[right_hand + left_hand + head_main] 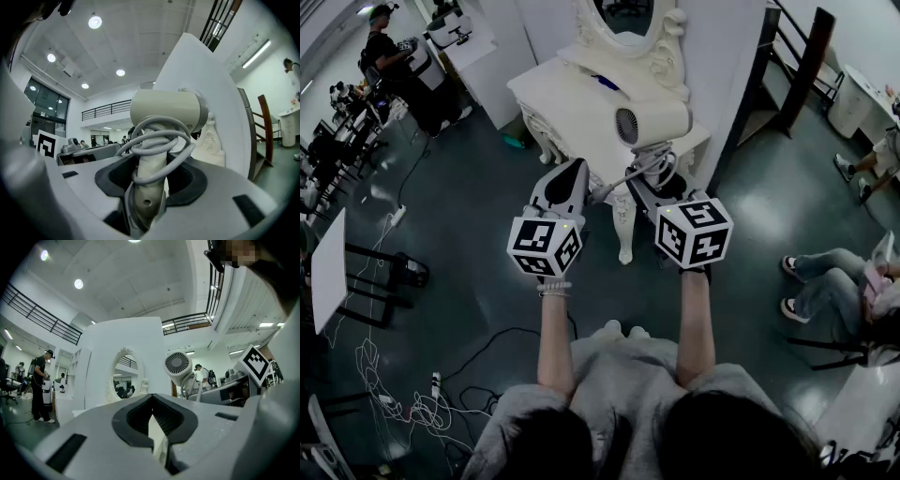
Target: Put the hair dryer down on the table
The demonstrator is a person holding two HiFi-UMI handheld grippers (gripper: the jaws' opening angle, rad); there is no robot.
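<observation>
Right hand-held gripper [149,186] clamps handle of cream cord-wrapped hair dryer [166,110] above white carved surface [567,108]; left hand-held gripper [152,425] closed, empty.

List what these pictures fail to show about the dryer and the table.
- Dryer underside: head view, its own body hides whether it touches the table.
- Dryer handle: head view, covered by the cord and the right claw's cube.
- Tabletop: right gripper view, blocked by the dryer and the claw's body.
- Cord plug: seen in no view.
- Blue item on the table: head view, too small to identify.
</observation>
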